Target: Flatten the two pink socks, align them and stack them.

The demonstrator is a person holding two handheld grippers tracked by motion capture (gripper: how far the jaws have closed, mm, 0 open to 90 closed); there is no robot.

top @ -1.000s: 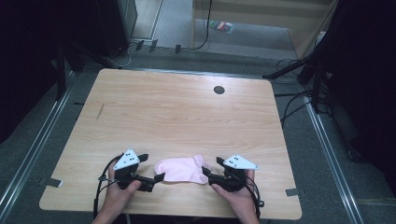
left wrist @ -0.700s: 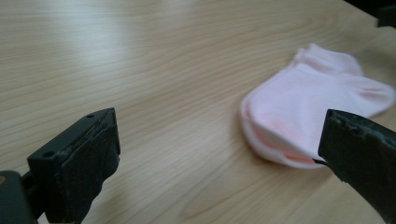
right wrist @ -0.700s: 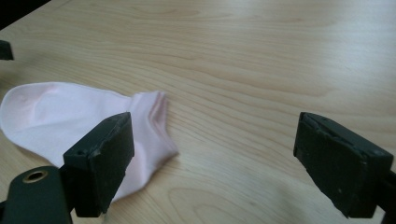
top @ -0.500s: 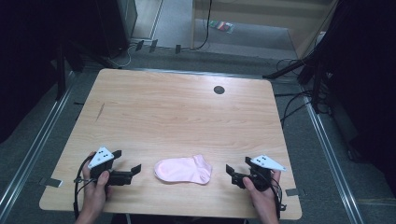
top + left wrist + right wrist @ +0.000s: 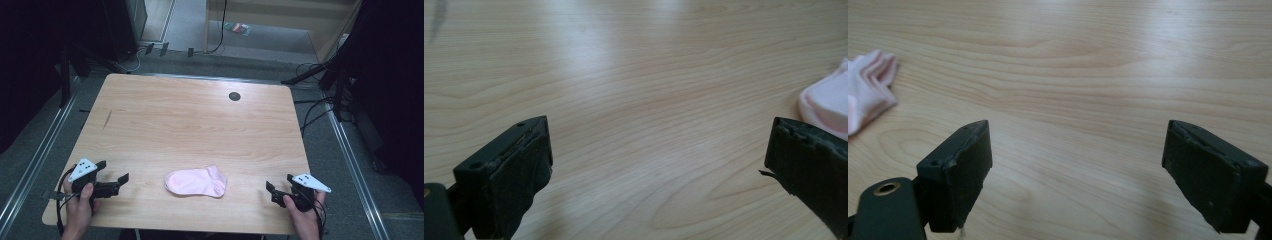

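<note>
A: Sock [image 5: 196, 181]: flat on table [image 5: 190, 120], near edge, centre; long axis left–right, cuff toward right.

B: Left gripper [image 5: 116, 183]: wide, empty, left of sock, slightly nearer. Right gripper [image 5: 273, 194]: just opened to full width, nothing between jaws, right of sock, well apart.

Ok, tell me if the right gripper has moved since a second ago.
Yes. The right gripper has left the pink sock and slid outward toward the table's right edge.
</note>
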